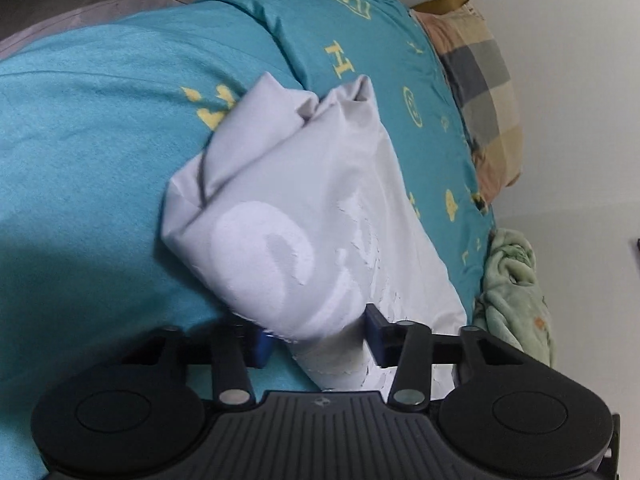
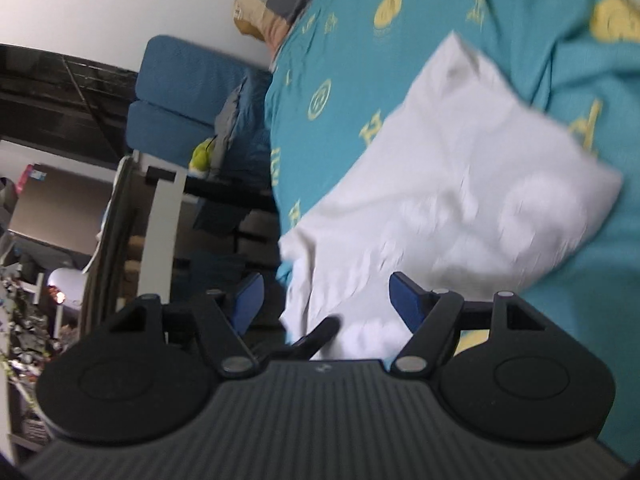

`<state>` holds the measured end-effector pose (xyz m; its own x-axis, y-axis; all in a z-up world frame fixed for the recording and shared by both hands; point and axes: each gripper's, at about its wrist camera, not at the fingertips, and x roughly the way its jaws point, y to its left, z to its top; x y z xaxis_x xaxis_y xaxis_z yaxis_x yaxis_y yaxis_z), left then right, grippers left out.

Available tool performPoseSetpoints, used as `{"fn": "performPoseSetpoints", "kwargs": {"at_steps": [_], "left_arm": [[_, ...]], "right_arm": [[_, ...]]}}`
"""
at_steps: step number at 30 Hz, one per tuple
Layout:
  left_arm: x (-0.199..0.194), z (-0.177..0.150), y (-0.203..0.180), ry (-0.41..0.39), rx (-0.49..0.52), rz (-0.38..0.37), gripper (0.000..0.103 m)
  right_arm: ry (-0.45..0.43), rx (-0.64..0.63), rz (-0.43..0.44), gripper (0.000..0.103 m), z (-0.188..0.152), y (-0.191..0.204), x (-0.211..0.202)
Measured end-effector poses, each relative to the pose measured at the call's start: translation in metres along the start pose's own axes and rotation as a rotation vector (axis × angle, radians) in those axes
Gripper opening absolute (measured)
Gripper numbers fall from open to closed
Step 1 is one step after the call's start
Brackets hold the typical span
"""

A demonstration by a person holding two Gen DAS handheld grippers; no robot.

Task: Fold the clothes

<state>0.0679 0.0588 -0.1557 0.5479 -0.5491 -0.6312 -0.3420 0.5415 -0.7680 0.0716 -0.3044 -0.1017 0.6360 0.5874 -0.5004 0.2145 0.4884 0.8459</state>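
White garment (image 1: 304,216) lies bunched on the teal bedspread (image 1: 88,152), partly folded, a large pale print showing on top, the far end rumpled into loose ridges. Left gripper (image 1: 320,336): blue fingers spread wide, straddling the near edge of the cloth; fabric sits between them but they are not closed on it, so it reads as released. Right gripper (image 2: 326,300): jaws likewise apart, the garment's (image 2: 448,184) near corner lying between and ahead of them, nothing pinched (this view is smeared with motion blur, so fine contact cannot be told). Risks, as I judge them: the thin cloth could slip out if a finger closes on a single layer, or the fold could open if only the top ply is taken. The rumpled far end may carry creases into the next fold unless smoothed. The soft, yielding bedspread could get nipped along with the shirt. In the right view the garment hangs near the bed's edge, so a careless pull might drag it off. Surroundings: teal cover with yellow motifs, a plaid pillow (image 1: 480,92) by the white wall, a pale green blanket (image 1: 516,292) bunched beside the bed, blue cushions (image 2: 180,96) and a cluttered room beyond.
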Motion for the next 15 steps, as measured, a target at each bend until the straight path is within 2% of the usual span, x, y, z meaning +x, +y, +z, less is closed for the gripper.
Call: {"fn": "performPoseSetpoints", "kwargs": {"at_steps": [4,7,10,13,15], "left_arm": [[-0.011,-0.001,-0.012,-0.035,0.051,-0.041,0.028],[-0.022,-0.002,-0.023,-0.061,0.09,-0.097,0.025],[-0.027,0.0,-0.027,-0.067,0.085,-0.147,0.023],[-0.029,0.003,-0.026,-0.067,0.059,-0.183,0.023],[-0.028,0.006,-0.023,-0.066,0.034,-0.196,0.023]], "right_arm": [[0.071,0.109,0.037,0.073,-0.021,-0.006,0.01],[0.11,0.187,0.053,0.073,-0.038,-0.012,0.021],[0.117,0.259,0.044,0.073,-0.045,-0.022,0.035],[0.077,0.326,0.027,0.073,-0.042,-0.033,0.047],[-0.004,0.371,0.019,0.073,-0.034,-0.042,0.045]]}}
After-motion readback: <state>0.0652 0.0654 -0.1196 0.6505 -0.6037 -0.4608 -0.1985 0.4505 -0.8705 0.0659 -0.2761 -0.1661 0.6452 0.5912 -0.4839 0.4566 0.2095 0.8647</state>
